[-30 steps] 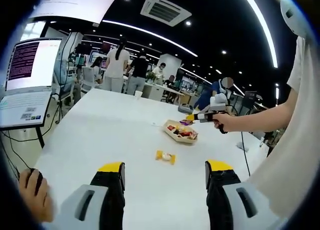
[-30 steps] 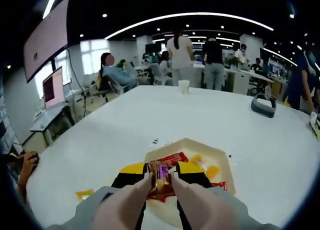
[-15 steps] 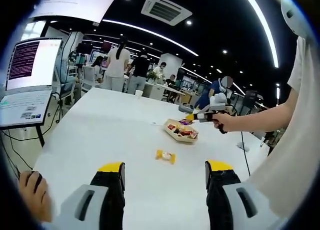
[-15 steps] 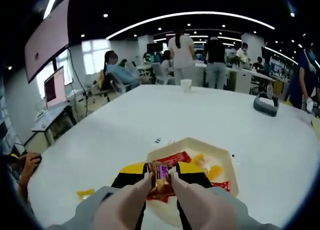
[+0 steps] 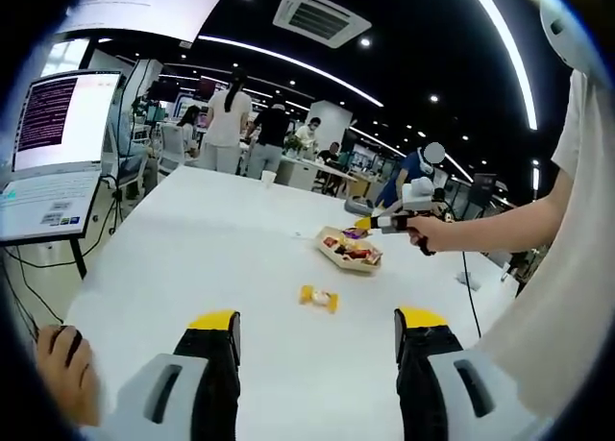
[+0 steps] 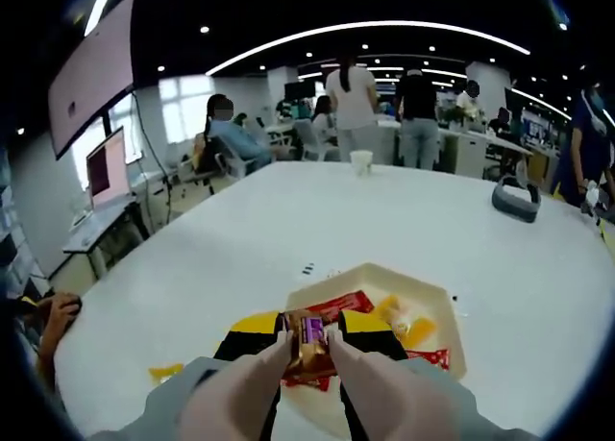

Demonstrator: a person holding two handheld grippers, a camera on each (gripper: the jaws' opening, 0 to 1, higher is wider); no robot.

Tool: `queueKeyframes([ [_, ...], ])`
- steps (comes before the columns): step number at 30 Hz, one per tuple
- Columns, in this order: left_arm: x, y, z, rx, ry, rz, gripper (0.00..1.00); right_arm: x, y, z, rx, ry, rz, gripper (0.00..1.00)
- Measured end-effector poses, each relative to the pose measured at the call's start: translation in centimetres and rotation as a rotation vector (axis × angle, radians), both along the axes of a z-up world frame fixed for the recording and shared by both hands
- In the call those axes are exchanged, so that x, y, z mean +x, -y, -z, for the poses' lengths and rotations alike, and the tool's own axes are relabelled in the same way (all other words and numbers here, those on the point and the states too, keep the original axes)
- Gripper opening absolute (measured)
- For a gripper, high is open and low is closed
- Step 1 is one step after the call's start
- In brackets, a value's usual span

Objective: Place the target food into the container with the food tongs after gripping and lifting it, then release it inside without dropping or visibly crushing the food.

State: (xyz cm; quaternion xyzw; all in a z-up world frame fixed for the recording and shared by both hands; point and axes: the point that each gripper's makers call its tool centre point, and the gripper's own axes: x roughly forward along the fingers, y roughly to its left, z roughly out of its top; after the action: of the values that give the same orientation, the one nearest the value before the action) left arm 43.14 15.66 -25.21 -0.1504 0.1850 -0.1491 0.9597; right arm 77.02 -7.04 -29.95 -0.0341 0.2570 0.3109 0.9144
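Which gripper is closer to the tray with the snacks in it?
The right one. The right gripper hangs just over the tray, holding a wrapped snack. The left gripper sits far back across the table.

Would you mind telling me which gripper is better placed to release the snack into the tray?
The right gripper: its tongs hold the wrapped snack above the tray. The left gripper is open, back from the tray.
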Motion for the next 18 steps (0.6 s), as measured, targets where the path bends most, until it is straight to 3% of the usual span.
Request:
queueKeyframes([
  [18, -0.2, -0.5, 0.2, -0.002, -0.015, -0.011, 0.64, 0.1, -1.3, 0.9, 0.006, -0.021, -0.009, 0.22],
])
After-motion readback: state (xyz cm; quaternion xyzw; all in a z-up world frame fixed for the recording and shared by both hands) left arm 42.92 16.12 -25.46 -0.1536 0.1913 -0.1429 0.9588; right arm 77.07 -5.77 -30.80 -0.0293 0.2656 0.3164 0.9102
